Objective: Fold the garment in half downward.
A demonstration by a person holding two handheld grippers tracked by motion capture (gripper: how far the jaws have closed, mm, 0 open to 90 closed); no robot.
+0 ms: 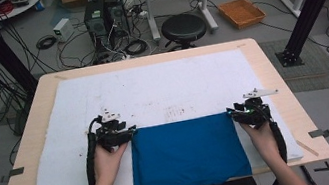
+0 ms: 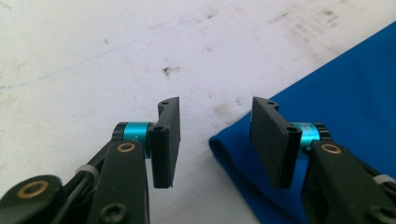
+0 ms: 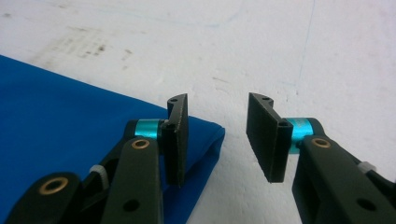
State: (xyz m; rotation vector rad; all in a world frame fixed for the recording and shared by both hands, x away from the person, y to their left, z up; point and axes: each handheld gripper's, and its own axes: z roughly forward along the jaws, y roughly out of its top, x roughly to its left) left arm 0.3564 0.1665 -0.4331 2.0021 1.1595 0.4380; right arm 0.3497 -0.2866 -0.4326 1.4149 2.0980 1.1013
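blue cloth [image 1: 187, 152] between open left tongs [image 1: 131, 130], right tongs [image 1: 231, 111]

matt blue cloth [image 1: 187, 152] on stained white felt mat [image 1: 152, 89] (wooden table [image 1: 277, 83]).

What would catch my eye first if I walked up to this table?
The bright blue cloth, folded flat on the white mat at the near table edge. A hand-held left gripper and right gripper sit at its far corners, jaws open, gripping nothing. Behind, cables and computers clutter the floor.

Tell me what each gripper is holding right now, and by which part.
Nothing is held. The left gripper and right gripper both stand open, each at a far corner of the folded blue cloth, pads clear of it.
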